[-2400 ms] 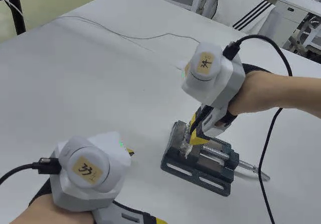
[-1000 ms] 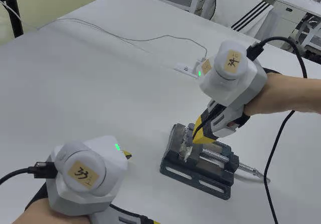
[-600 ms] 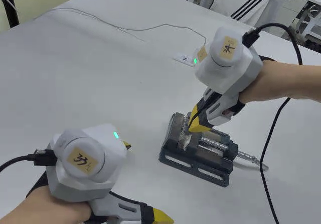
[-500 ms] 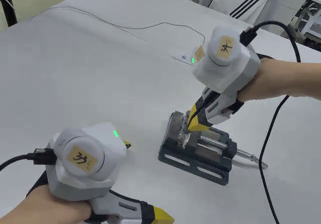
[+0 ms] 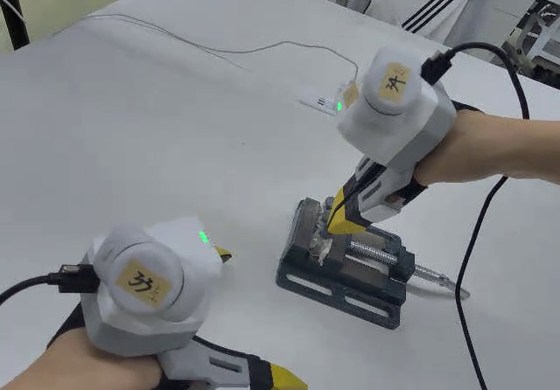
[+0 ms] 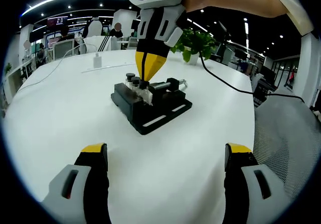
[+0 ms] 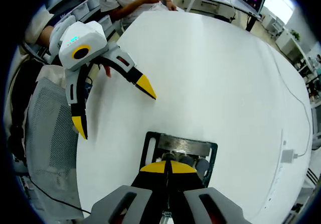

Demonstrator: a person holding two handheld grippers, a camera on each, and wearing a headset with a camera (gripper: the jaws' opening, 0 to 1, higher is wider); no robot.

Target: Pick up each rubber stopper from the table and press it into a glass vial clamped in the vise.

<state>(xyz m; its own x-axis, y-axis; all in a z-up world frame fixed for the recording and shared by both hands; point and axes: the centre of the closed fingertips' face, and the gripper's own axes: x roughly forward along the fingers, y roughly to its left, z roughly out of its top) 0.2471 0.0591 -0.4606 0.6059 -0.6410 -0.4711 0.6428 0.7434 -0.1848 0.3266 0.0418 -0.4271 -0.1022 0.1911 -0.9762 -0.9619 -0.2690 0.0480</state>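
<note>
A dark metal vise (image 5: 346, 278) stands on the white table (image 5: 157, 136) and clamps small glass vials (image 6: 142, 87) topped with black rubber stoppers (image 6: 130, 76). My right gripper (image 5: 340, 221) hangs over the vise's left end with its yellow tips pressed together and pointing down, just above a stoppered vial. In its own view the right gripper (image 7: 168, 166) is shut over the vise (image 7: 180, 144), with stoppers (image 7: 202, 165) beside the tips. My left gripper (image 6: 165, 151) is low at the near left, wide open with nothing between its fingers, aimed at the vise (image 6: 150, 103).
A white power adapter (image 5: 320, 101) with a green light lies behind the vise, and a thin cable (image 5: 201, 47) runs off to the far left. A black cable (image 5: 468, 259) trails from the right gripper. A mesh chair (image 6: 288, 133) stands at the table's edge.
The right gripper has stayed shut over the vise, with its tips a little higher off the vials than a second ago. The left gripper has hardly moved.
</note>
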